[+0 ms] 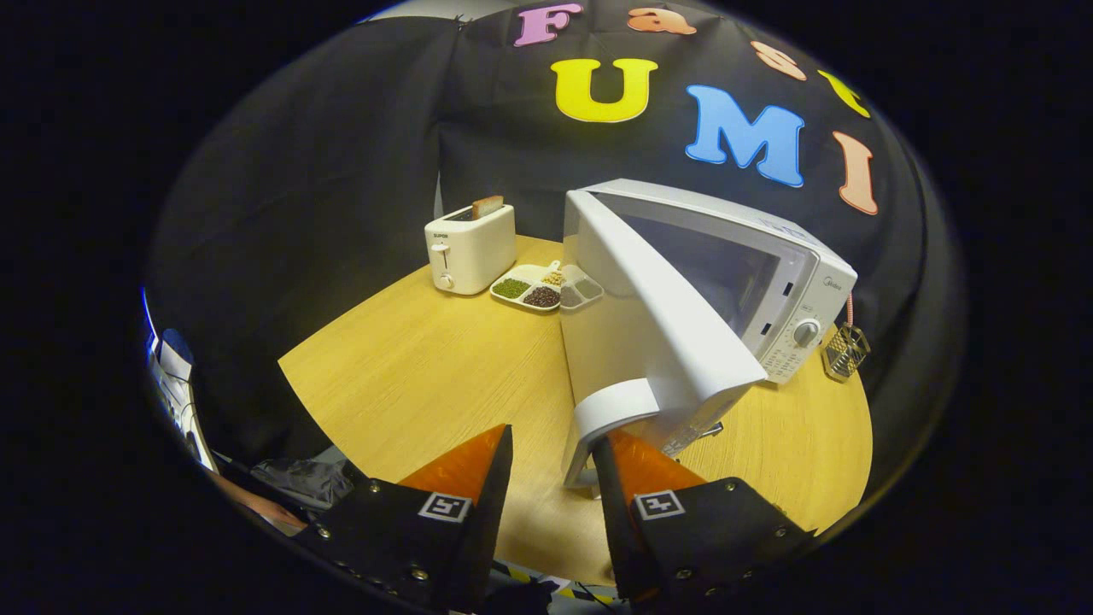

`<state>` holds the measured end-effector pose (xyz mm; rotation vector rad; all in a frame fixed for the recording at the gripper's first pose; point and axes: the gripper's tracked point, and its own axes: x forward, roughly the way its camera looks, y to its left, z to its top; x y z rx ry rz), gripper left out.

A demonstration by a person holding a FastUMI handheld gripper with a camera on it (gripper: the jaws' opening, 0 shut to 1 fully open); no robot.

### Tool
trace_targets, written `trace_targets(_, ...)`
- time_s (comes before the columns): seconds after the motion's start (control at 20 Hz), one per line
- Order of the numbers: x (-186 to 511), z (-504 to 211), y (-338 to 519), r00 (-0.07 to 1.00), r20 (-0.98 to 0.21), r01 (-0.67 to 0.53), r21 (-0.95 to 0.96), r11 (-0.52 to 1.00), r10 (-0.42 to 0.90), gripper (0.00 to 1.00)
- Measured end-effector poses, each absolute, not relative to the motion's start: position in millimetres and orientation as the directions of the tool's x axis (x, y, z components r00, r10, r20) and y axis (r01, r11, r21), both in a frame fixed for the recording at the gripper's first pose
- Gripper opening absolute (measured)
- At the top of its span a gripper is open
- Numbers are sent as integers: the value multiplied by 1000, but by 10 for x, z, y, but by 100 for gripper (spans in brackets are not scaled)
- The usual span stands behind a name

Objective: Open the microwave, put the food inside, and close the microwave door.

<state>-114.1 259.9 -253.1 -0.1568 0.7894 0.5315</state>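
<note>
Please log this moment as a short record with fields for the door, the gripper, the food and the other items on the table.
microwave: on the wooden table, cavity visible
door: swung open toward the gripper, its handle just ahead of the fingers
gripper: open, nothing between the fingers; one fingertip right by the handle, contact unclear
food tray: divided, filled with beans and grains, beside the microwave, not yet inside
toaster: behind the tray, a slice of bread sticking up
wire basket: beside the microwave's control panel

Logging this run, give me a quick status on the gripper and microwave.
Gripper open, door handle at its right fingertip. Microwave door swung open. Food tray sits by the toaster, not loaded.
</note>
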Motion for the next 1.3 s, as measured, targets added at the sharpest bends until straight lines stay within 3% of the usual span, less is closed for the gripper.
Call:
trace_targets(0.4,-1400,-2465,2938,555,-722,-560,43,828,413,55)
trace_targets(0.95,-1735,-2310,3866,431,-644,-691,215,690,632,55)
trace_targets(1.2,-1741,-2092,4341,354,-551,-752,312,580,755,55)
trace_targets(1.25,-1786,-1972,4445,334,-513,-759,350,548,791,59)
trace_targets(1.3,-1816,-1829,4527,314,-471,-765,389,514,824,72)
